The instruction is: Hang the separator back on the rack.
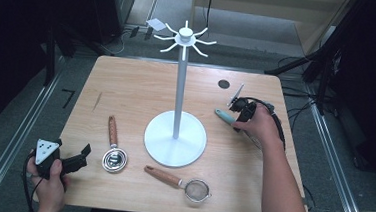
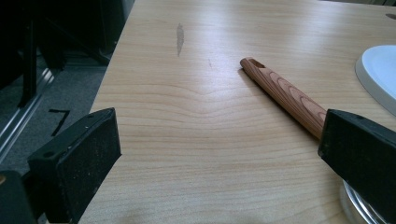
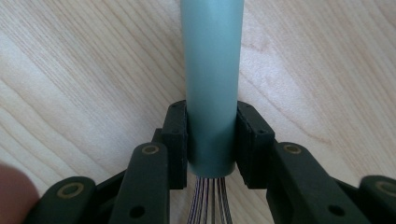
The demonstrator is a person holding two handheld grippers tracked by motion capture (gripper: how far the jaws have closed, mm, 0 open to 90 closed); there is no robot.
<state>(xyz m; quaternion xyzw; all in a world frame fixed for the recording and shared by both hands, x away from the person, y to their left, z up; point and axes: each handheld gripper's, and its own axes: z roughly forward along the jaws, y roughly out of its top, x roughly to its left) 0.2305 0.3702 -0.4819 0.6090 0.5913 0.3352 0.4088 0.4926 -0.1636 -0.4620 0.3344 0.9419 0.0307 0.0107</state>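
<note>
You are pinching the teal handle of a whisk with the right gripper: its two black pads are pressing against opposite sides of the handle, just above the point where the wires are emerging. Gripping near that junction is probably keeping the load close to the jaws, so the handle is less likely to swing on lifting. The whisk is lying on the right side of the wooden table, well apart from the white hook stand at the centre (its hooks are all bare). Your right hand is reaching forward with the forearm angled in from the bottom edge, and the gripper is pointing back toward the stand.

The left gripper is resting at the near left corner with its jaws spread and nothing between them. Your left hand is holding it low and roughly level, pointing across the table toward a wooden-handled utensil with a metal bowl. A wooden-handled strainer is lying near the front edge.
</note>
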